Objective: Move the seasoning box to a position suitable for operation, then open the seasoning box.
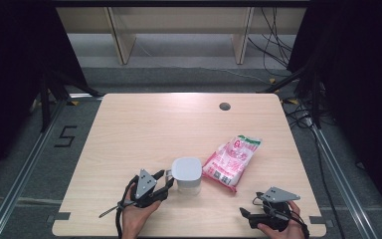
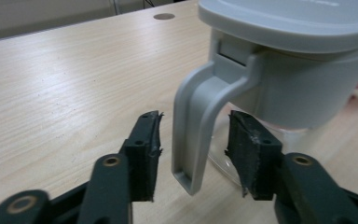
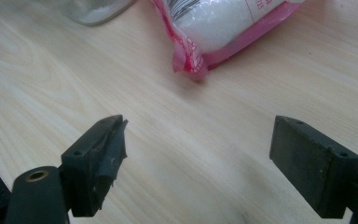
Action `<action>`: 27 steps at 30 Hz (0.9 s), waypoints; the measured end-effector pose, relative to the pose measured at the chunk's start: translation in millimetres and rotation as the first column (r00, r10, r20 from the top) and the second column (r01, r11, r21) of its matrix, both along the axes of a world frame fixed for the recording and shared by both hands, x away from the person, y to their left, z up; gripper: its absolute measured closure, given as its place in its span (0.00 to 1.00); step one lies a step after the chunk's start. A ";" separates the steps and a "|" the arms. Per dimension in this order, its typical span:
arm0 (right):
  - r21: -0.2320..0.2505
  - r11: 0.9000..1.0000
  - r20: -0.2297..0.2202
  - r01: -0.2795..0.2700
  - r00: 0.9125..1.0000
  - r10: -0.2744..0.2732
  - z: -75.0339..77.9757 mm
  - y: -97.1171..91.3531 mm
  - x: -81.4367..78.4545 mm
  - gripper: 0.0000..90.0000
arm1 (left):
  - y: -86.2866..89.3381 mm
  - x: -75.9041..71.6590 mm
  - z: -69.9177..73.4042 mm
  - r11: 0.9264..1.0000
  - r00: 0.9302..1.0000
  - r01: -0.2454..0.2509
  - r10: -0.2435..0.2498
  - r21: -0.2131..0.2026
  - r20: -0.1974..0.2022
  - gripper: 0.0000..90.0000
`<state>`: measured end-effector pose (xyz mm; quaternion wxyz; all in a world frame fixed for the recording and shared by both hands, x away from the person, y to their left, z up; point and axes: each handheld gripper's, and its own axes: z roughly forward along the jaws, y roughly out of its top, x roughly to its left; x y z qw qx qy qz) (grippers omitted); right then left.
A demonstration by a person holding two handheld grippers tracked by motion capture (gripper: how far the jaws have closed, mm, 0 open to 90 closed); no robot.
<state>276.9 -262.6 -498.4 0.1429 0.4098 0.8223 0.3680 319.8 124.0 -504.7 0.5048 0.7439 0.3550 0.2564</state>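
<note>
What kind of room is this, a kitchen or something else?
Probably a lab or recording studio, not a kitchen: a bare wooden table ringed by black curtains, loose cables on the floor, and a number marked there.

A pink and white bag (image 1: pixel 232 161) lies flat on the wooden surface (image 1: pixel 144 129), ahead of the right jaws and well apart from them. A round dark hole (image 1: pixel 224 106) sits far beyond both jaws. A painted 5 (image 1: pixel 65 136) marks the floor.
</note>
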 end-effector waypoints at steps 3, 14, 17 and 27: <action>-0.001 1.000 0.014 -0.006 1.000 0.006 0.2 -0.7 0.7 0.21 | 3.2 -3.9 5.8 1.000 1.000 0.003 -0.003 0.009 0.012 0.53; 0.018 1.000 -0.005 -0.006 1.000 0.006 0.0 0.6 -0.7 0.20 | 12.6 -13.3 25.2 0.999 1.000 0.028 -0.028 -0.027 0.008 0.42; 0.010 1.000 0.015 -0.012 1.000 0.012 -0.1 -0.5 0.7 0.19 | 12.6 -14.3 29.2 0.999 0.999 0.033 -0.033 -0.041 0.012 0.41; 0.007 1.000 0.020 -0.016 1.000 0.016 0.0 -0.3 1.0 0.19 | 13.8 -16.1 40.0 0.998 0.999 0.034 -0.034 -0.053 0.000 0.40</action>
